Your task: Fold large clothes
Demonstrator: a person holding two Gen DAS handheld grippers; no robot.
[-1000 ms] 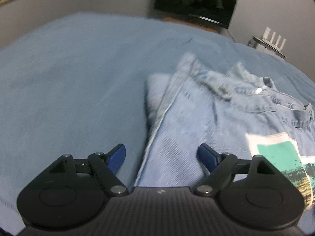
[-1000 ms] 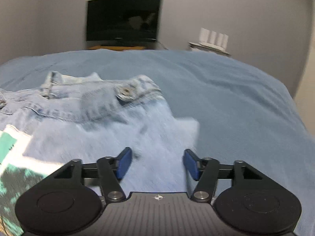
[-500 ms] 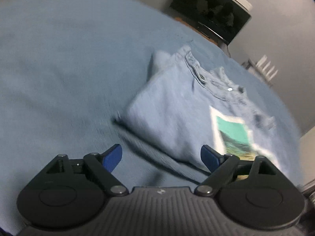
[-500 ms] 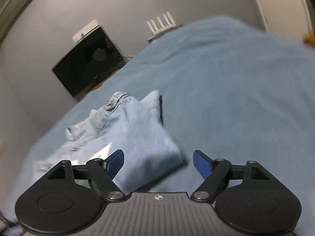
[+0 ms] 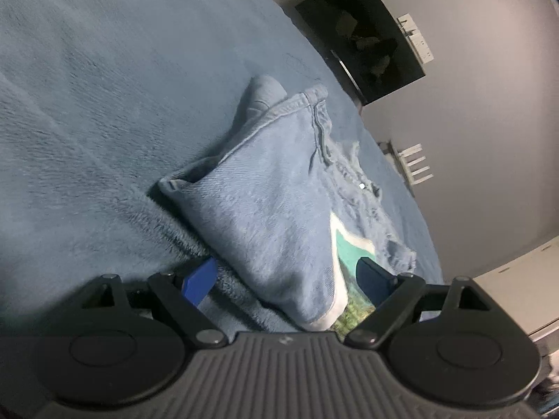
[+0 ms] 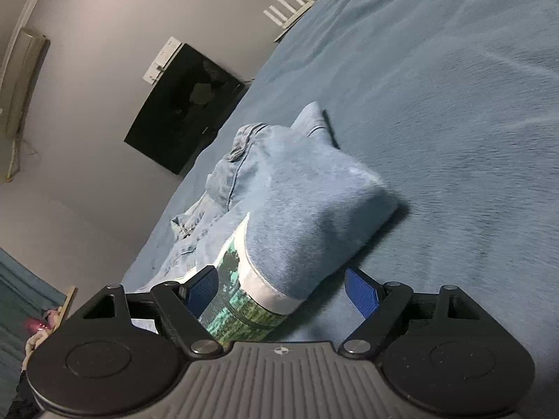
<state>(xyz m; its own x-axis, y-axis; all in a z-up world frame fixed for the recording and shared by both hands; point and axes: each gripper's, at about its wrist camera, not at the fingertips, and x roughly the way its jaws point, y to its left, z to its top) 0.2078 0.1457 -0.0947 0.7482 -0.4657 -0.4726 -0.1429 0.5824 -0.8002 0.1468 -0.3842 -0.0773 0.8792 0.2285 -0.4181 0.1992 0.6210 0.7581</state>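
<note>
Across the left wrist view, we see the folded denim garment (image 5: 269, 209) lying on the blue blanket (image 5: 87, 111) of the bed. Its near corner reaches in between the two blue pads of our left gripper (image 5: 286, 281), whose jaws stand wide apart, one on each side of the cloth and closed on nothing. A white-bordered green print (image 5: 351, 248) shows along the garment's right side, and the frayed collar with a pale button lies beyond it. A dark screen (image 5: 363, 38) hangs on the grey wall, with a white router (image 5: 414, 164) further right.

From the right wrist view, we see the same garment (image 6: 307, 209) from its other side, a thick folded bundle on the blanket (image 6: 454, 104). The folded edge with the green print (image 6: 241, 310) sits between the pads of our right gripper (image 6: 283, 289). Those jaws are also wide, with a gap between the right pad and the cloth. We cannot tell whether the left pad touches the print. The screen (image 6: 185, 104) and router (image 6: 288, 3) appear behind.
</note>
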